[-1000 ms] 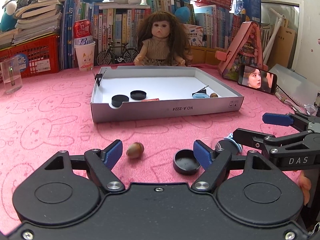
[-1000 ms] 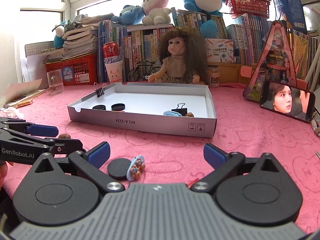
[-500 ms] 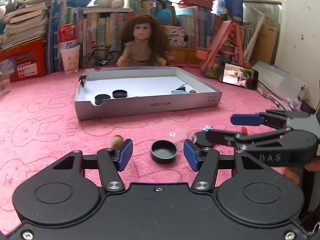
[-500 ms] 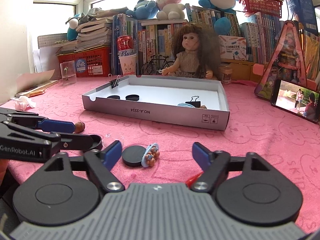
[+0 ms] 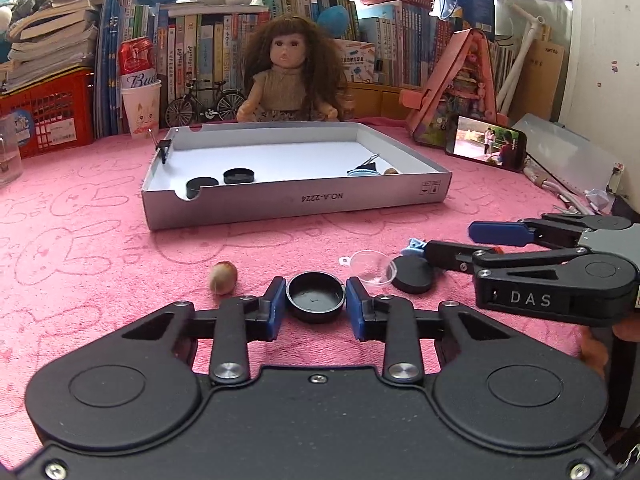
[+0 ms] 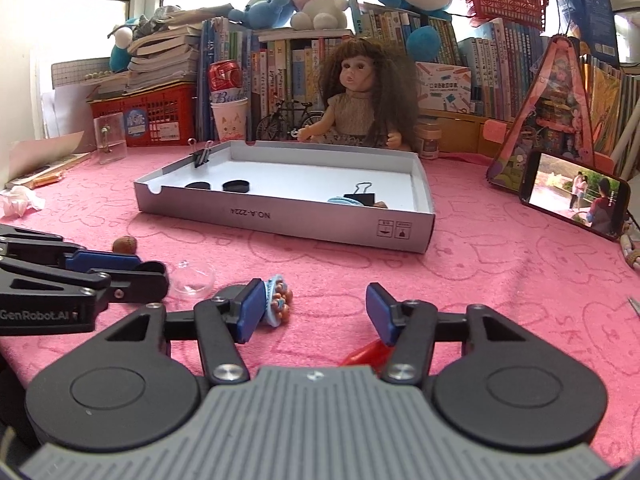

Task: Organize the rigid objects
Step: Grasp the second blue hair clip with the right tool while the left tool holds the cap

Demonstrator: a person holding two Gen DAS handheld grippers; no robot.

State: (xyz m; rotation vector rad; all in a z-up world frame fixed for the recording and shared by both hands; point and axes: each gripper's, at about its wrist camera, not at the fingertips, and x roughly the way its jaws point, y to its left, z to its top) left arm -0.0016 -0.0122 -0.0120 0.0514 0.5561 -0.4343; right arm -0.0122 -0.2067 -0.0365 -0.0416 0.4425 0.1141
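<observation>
Here, your left gripper [image 5: 316, 307] pinches a black cap [image 5: 315, 297] on the near cloth, your right gripper [image 6: 316, 314] gapes empty, and two caps already sit in the far box [image 5: 296, 200], several pieces left.

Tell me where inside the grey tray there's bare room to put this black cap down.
The tray floor is bare through its middle, between the two black caps near the front left and the blue disc, binder clip and nut crowded in the front right corner. The back half is bare too, apart from a clip on the left wall.
</observation>
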